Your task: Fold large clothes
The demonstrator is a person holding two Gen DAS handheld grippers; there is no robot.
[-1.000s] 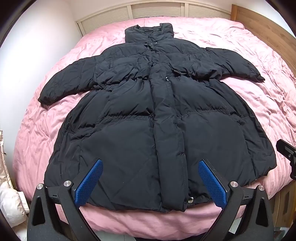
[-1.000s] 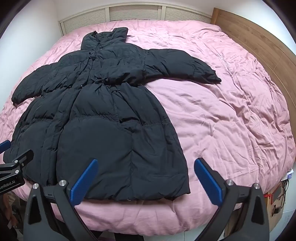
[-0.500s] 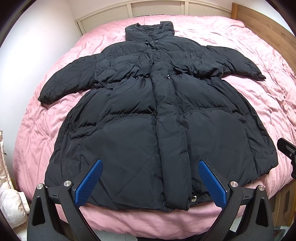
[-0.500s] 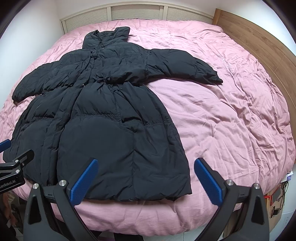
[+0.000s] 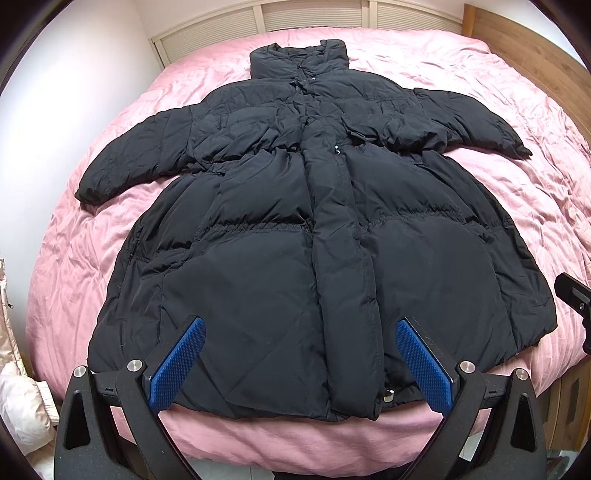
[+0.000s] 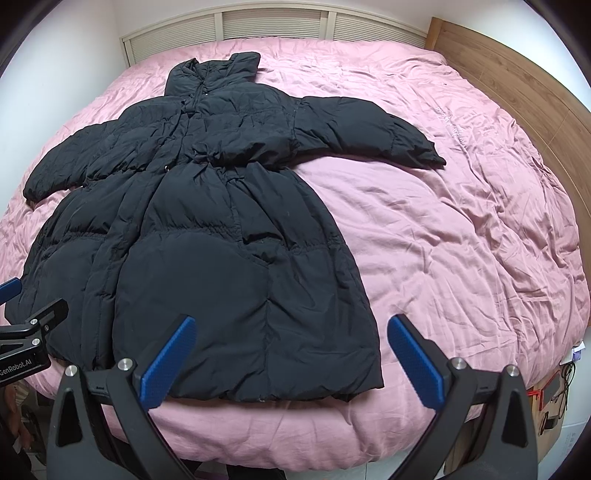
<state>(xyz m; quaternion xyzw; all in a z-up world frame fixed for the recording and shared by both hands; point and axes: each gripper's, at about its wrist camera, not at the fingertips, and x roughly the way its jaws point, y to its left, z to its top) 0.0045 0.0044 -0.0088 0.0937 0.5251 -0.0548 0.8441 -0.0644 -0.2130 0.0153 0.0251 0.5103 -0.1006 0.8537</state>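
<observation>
A long black puffer coat (image 5: 314, 240) lies flat and face up on a pink bed (image 5: 92, 240), collar at the far end, both sleeves spread out, hem at the near edge. It also shows in the right wrist view (image 6: 207, 251). My left gripper (image 5: 300, 363) is open and empty, hovering above the hem near the coat's front placket. My right gripper (image 6: 291, 360) is open and empty, above the coat's right hem corner. Each gripper has blue pads (image 5: 177, 363).
A wooden headboard (image 6: 517, 92) runs along the bed's right side. Louvred panels (image 6: 273, 22) and a white wall stand beyond the far edge. Pale bedding (image 5: 22, 406) lies at the near left. Cables and small items (image 6: 554, 391) sit by the bed's right corner.
Both grippers have moved slightly forward toward the coat; the coat looks a bit nearer. The coat itself has not moved and both grippers stay open.
</observation>
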